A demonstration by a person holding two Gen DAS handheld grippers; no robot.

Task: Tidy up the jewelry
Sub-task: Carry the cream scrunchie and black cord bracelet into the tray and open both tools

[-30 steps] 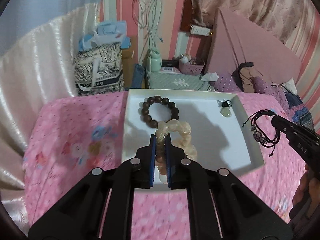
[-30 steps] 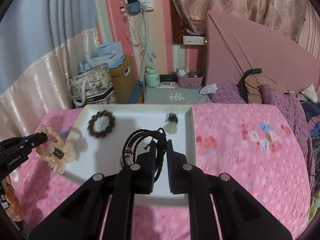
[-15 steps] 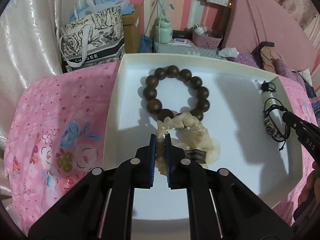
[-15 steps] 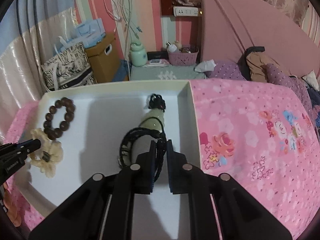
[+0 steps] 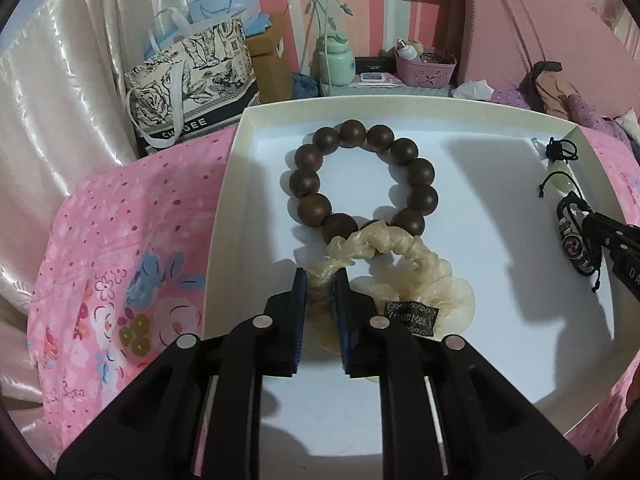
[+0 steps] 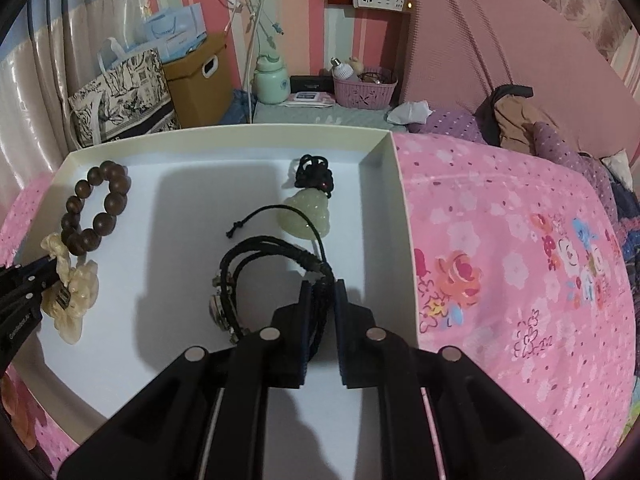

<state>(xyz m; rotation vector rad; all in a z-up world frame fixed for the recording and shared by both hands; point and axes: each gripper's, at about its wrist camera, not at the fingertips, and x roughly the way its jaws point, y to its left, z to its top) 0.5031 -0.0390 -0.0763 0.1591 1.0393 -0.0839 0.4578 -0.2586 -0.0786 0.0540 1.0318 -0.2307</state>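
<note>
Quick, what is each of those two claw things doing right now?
Left gripper: jaws opening, cream scrunchie between them.
Right gripper: closed on the black cord bracelet.

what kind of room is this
Most likely a bedroom: the white shallow tray sits on a pink floral bedspread, a padded pink headboard leans behind it, and a small bedside surface holds a mint green bottle.

Matte black two-finger left gripper [image 5: 321,280]: angular linkage arms, round silver pivot screws, blue-edged flat pads. Matching black right gripper [image 6: 323,290]; white lettering on its side at three o'clock in the left view.
</note>
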